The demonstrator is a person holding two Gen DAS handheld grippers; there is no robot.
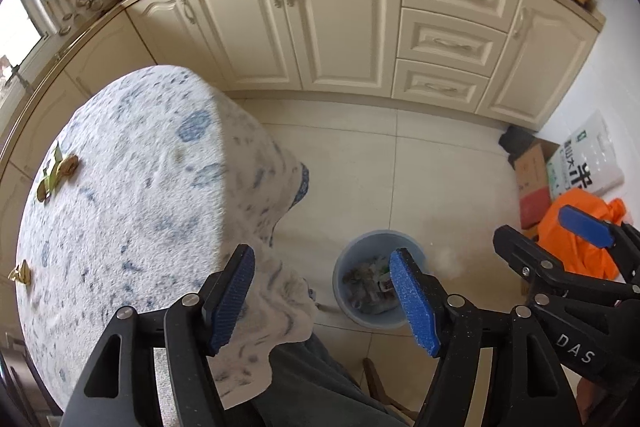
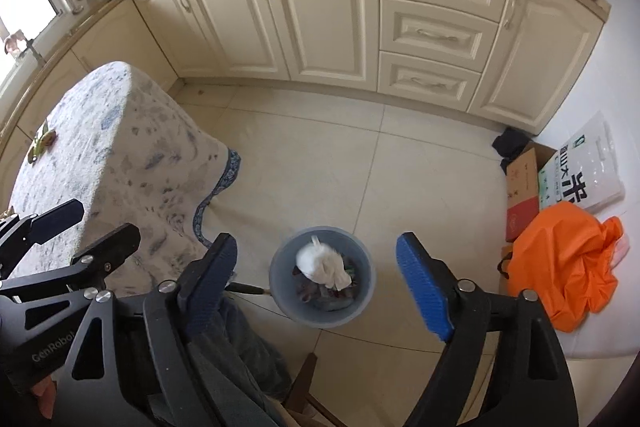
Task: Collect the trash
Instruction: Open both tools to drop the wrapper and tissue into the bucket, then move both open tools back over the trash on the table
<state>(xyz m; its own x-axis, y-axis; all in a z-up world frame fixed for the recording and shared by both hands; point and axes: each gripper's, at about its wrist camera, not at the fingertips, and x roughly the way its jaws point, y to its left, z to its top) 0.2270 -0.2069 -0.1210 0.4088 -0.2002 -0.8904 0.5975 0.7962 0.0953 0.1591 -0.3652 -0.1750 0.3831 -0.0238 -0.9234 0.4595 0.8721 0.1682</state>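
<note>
Trash (image 1: 58,173) is seen on the table (image 1: 132,195) at ten o'clock from the left gripper (image 1: 324,301), the nearer one, spread and empty. A bin (image 2: 322,277) lies at twelve o'clock below the right gripper (image 2: 320,281), also spread.

Bright daylight enters from my window (image 1: 18,23) at upper left; fisheye bending darkens the corners, and the white wad (image 2: 324,265) is motion-blurred.
</note>
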